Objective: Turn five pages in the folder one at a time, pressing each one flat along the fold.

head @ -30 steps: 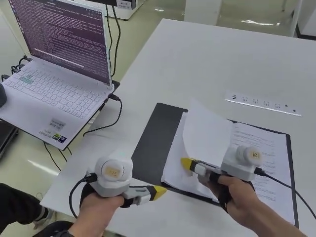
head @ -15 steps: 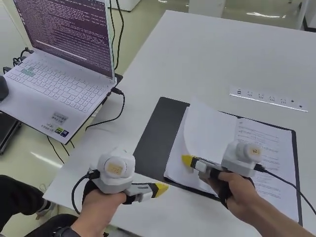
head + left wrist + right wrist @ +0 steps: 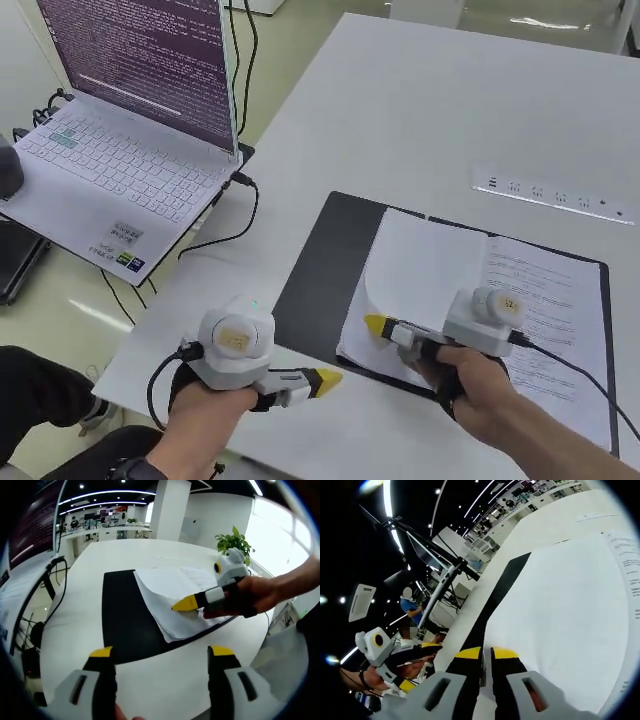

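Fingers (image 3: 468, 653) of the right gripper (image 3: 378, 325) close on a white paper page (image 3: 425, 265). Left gripper (image 3: 161, 651) is spread wide and empty, lower centre over the white tabletop (image 3: 450, 110). Open white laptop (image 3: 110, 165) sits upper left.

Free: bare surface (image 3: 430, 100), top centre.
Blocked: laptop (image 3: 110, 150) upper left; socket strip (image 3: 553, 195) right; folder (image 3: 315, 270) lower centre.

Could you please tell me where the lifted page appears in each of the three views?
Head view: the lifted page curves over the folder's left half, right of centre.
Left gripper view: the page lies at centre, under the right gripper.
Right gripper view: the page spreads over the right half, above the shut fingers.
Shared landmark: the black folder cover, left of the page in every view.
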